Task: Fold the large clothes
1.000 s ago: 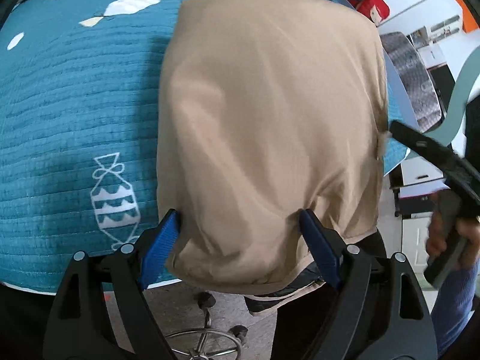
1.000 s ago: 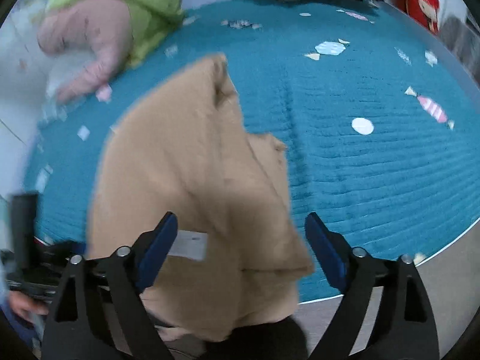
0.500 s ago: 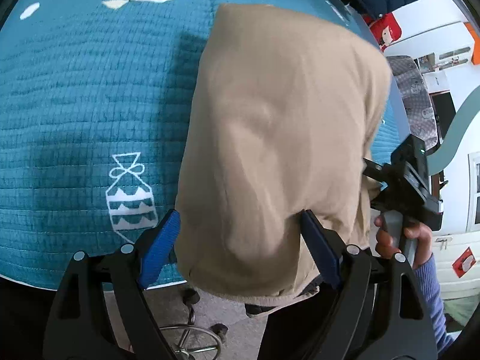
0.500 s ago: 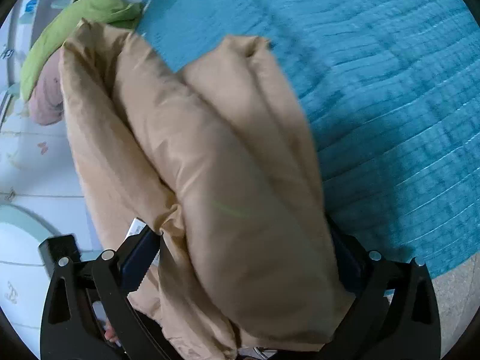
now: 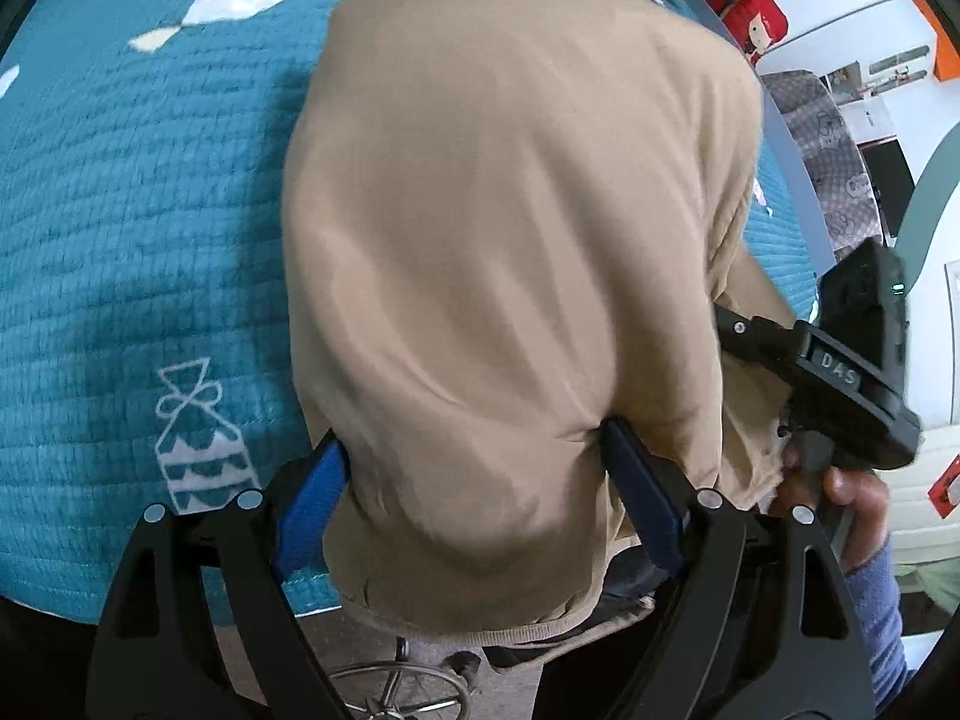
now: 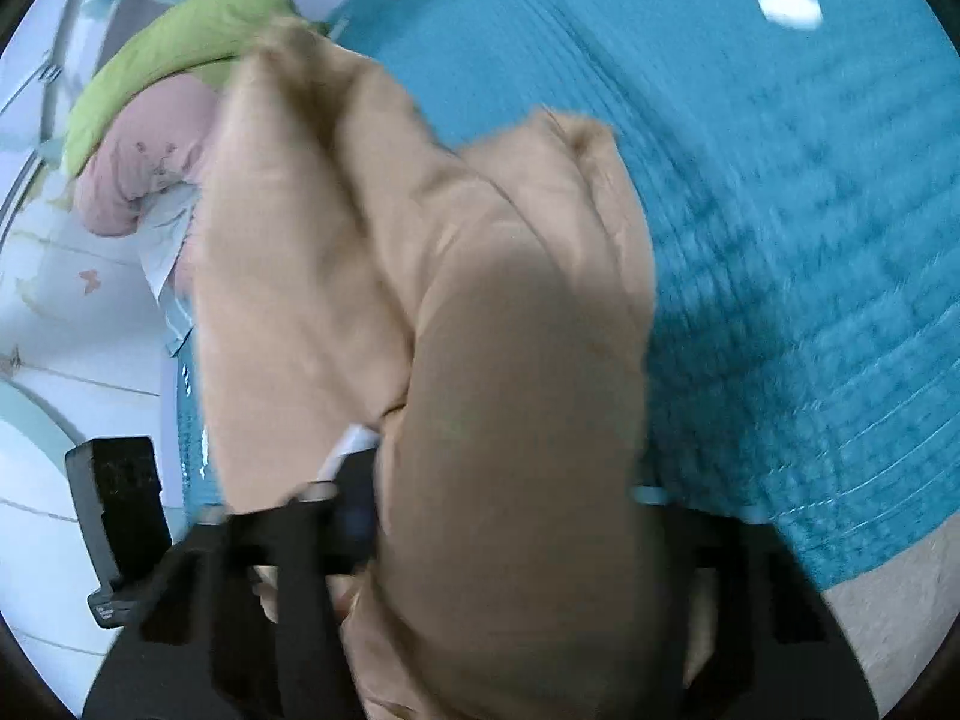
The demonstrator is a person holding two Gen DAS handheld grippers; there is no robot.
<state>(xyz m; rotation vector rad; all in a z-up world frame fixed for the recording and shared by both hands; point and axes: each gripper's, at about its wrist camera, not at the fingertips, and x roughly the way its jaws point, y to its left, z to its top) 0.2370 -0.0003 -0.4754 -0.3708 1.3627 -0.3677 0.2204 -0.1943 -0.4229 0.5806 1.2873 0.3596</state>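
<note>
A large tan garment point(image 5: 510, 252) lies folded over on the teal quilted bed cover point(image 5: 138, 228), its near end hanging past the bed edge. My left gripper point(image 5: 474, 480) is wide open, its blue pads either side of the bunched near end, and the cloth drapes between them. In the right wrist view the same tan garment point(image 6: 480, 360) fills the middle, blurred, and drapes over my right gripper point(image 6: 492, 516), whose jaws stand apart with cloth between them. The right gripper's body also shows in the left wrist view at the right point(image 5: 840, 372), held by a hand.
A green and pink bundle of clothes point(image 6: 156, 96) lies at the far left of the bed. Dark clothes and a red item point(image 5: 762, 18) sit at the far end. A chair base point(image 5: 408, 690) stands on the floor below the bed edge point(image 5: 54, 600).
The right gripper has moved in close against the garment's right side and the cloth now covers its fingers. The left gripper stays open around the near end, shifted slightly.
</note>
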